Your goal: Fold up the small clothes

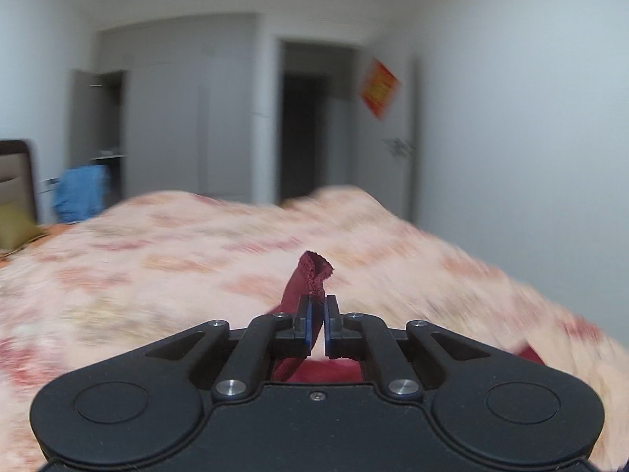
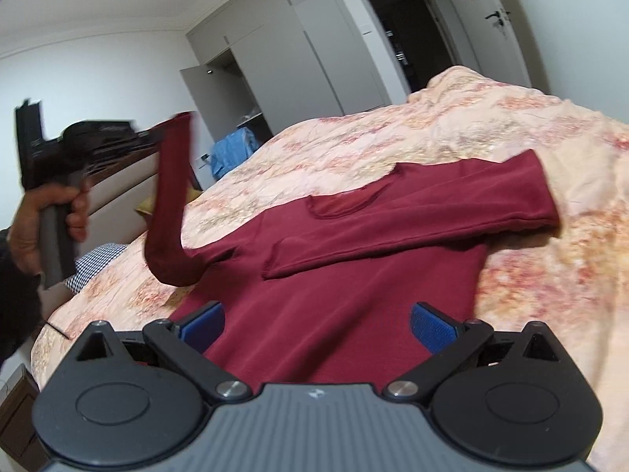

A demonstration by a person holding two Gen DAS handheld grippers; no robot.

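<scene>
While lifted: left gripper (image 1: 318, 306) pinches the maroon shirt (image 2: 354, 275) by its sleeve cuff (image 1: 314, 267).
Right gripper (image 2: 316, 322): jaws wide, empty, above the shirt.
Bed: floral quilt (image 2: 511, 126).

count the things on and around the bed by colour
dark red: 1, shirt, one sleeve pinched in the left claw
blue: 1, cloth heap
peach floral: 1, bedspread
black-and-white check: 1, fabric
total: 4

Home bedroom: bed with floral quilt (image 2: 452, 137), headboard (image 1: 15, 177), built-in wardrobe (image 2: 283, 39), door (image 2: 499, 19).
</scene>
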